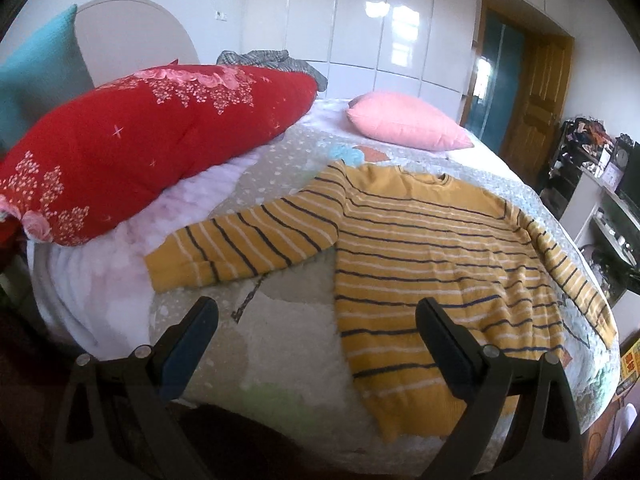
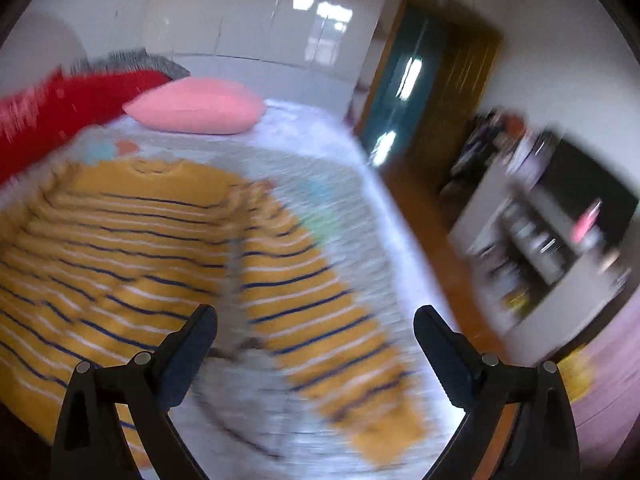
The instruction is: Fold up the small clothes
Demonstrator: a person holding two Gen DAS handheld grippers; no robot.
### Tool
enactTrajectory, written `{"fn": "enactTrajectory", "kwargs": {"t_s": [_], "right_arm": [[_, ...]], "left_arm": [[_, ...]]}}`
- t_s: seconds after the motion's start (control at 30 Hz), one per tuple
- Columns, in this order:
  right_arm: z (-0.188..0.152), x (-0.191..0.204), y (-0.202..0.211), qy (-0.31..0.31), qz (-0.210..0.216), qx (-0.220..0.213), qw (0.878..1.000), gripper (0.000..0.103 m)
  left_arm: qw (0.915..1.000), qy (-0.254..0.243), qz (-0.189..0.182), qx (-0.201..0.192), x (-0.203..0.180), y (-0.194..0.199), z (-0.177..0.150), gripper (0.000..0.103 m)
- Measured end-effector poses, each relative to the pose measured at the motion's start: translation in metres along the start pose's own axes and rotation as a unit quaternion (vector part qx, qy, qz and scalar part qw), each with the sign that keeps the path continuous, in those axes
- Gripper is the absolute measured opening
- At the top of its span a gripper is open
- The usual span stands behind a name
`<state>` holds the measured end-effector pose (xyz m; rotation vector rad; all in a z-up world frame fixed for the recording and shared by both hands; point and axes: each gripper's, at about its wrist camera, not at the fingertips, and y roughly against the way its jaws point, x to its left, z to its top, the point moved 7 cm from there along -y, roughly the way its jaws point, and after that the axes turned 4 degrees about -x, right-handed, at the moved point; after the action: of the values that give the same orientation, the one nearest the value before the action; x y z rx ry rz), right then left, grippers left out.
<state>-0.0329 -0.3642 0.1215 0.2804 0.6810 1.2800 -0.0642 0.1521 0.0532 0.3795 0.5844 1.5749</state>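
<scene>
A small mustard-yellow sweater [image 1: 432, 256] with navy and white stripes lies flat on the bed, both sleeves spread out. Its left sleeve [image 1: 244, 246] reaches toward the red pillow. My left gripper [image 1: 316, 312] is open and empty above the bedspread, near the sweater's lower left hem. The right wrist view is motion-blurred. There the same sweater [image 2: 132, 248] fills the left, and its right sleeve [image 2: 332, 320] runs down between the fingers of my right gripper [image 2: 316, 318], which hovers open and empty above it.
A big red floral pillow [image 1: 132, 144] and a pink pillow [image 1: 404, 122] lie at the head of the bed [image 1: 280, 344]. The bed's right edge drops to a wooden floor [image 2: 436, 232], with cluttered shelves [image 2: 540, 240] and a wooden door [image 1: 536, 108] beyond.
</scene>
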Motion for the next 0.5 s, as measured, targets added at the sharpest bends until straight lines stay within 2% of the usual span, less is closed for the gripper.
{"fn": "enactTrajectory", "kwargs": {"t_s": [0.07,0.17,0.23,0.33,0.43,0.5], "right_arm": [[-0.004,-0.004,0.010,-0.013,0.015,0.003,1.000,0.101],[-0.021,0.005,0.023,-0.062,0.099,0.011,0.993,0.101],[-0.034,0.023,0.028,-0.094,0.188,0.017,0.977,0.100],[-0.046,0.051,0.024,-0.124,0.267,0.039,0.955,0.097],[-0.059,0.079,0.013,-0.148,0.294,0.061,0.942,0.096],[-0.067,0.093,0.008,-0.170,0.316,0.076,0.930,0.094]], "left_arm": [[0.9999,0.004,-0.004,0.008,0.000,0.002,-0.006,0.099],[0.9996,0.001,-0.023,0.019,-0.004,0.007,-0.016,0.099],[0.9991,0.000,-0.032,0.027,-0.004,0.005,-0.021,0.099],[0.9964,0.036,-0.058,0.051,0.002,-0.010,-0.029,0.099],[0.9861,0.094,-0.099,0.094,0.009,-0.031,-0.043,0.099],[0.9802,0.114,-0.118,0.111,0.009,-0.042,-0.052,0.099]]}}
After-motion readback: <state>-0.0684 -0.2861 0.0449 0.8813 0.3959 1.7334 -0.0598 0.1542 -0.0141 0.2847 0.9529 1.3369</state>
